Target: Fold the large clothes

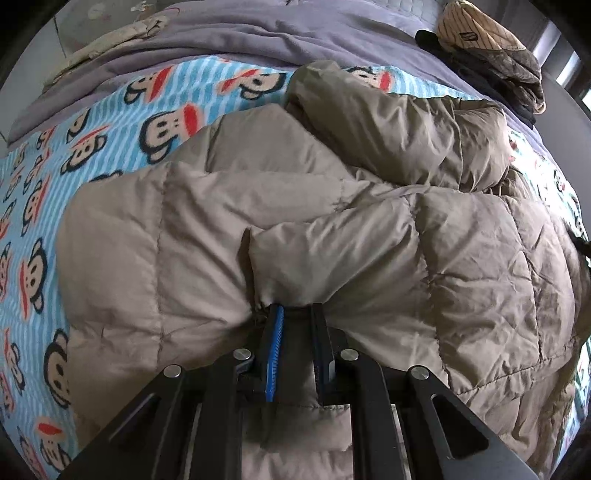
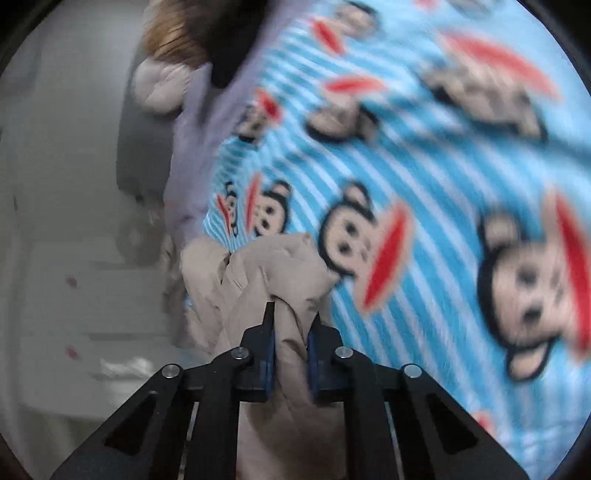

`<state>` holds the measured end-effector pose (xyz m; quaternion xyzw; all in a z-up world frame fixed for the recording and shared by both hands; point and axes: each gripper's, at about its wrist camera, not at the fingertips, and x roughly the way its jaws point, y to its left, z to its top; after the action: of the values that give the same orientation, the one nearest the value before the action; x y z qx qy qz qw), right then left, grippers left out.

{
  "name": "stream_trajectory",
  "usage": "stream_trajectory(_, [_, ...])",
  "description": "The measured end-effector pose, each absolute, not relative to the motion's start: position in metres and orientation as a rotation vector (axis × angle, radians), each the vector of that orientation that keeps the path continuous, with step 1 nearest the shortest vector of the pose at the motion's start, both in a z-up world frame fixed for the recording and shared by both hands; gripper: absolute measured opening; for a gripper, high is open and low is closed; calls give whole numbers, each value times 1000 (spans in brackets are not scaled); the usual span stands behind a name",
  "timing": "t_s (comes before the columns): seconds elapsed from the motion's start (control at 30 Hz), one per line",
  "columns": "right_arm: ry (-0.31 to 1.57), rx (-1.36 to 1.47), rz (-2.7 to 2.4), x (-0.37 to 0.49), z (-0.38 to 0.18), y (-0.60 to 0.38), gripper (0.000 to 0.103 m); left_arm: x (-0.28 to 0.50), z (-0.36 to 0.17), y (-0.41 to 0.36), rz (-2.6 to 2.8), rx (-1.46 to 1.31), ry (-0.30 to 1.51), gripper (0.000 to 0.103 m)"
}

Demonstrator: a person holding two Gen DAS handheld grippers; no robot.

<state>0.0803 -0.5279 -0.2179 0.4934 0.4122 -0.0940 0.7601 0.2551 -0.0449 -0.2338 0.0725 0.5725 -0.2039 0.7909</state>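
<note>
Pinching a fold of the puffy khaki quilted down jacket (image 1: 295,229) in each hand, your left tool (image 1: 297,310) and right tool (image 2: 290,314) are both clamped on fabric. It lies bunched on the bed's blue-striped monkey-print blanket (image 1: 110,122). Keep both grips firm, lift evenly, and lay the fold flat so padding doesn't slip.

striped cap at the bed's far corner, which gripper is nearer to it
Left, most likely. The left gripper, clamping the tan jacket, has the striped cap in view; the right gripper shows no cap, so its distance is unclear.
</note>
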Motion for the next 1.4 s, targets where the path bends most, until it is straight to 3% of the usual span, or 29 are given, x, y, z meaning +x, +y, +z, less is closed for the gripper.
stream_trajectory(0.13, [1011, 918, -334, 89, -234, -535, 13, 258, -237, -53, -450, 151, 1220, 16])
stream_trajectory(0.27, [1006, 876, -402, 86, -243, -534, 13, 257, -240, -55, -446, 166, 1202, 16])
stream_trajectory(0.57, [975, 549, -431, 45, -164, -467, 13, 252, -237, -46, -439, 133, 1200, 16])
stream_trajectory(0.73, [1097, 452, -381, 29, -189, -436, 13, 253, -237, -51, -435, 158, 1196, 16])
stream_trajectory(0.93, [1114, 448, -446, 34, -223, -445, 7, 252, -233, -48, -435, 150, 1199, 16])
stream_trajectory(1.2, [1104, 423, -472, 14, -195, -429, 8, 214, -194, -24, -466, 133, 1159, 16])
stream_trajectory(1.4, [1101, 421, -505, -20, -184, -417, 10, 191, -210, -21, -466, 197, 1187, 16])
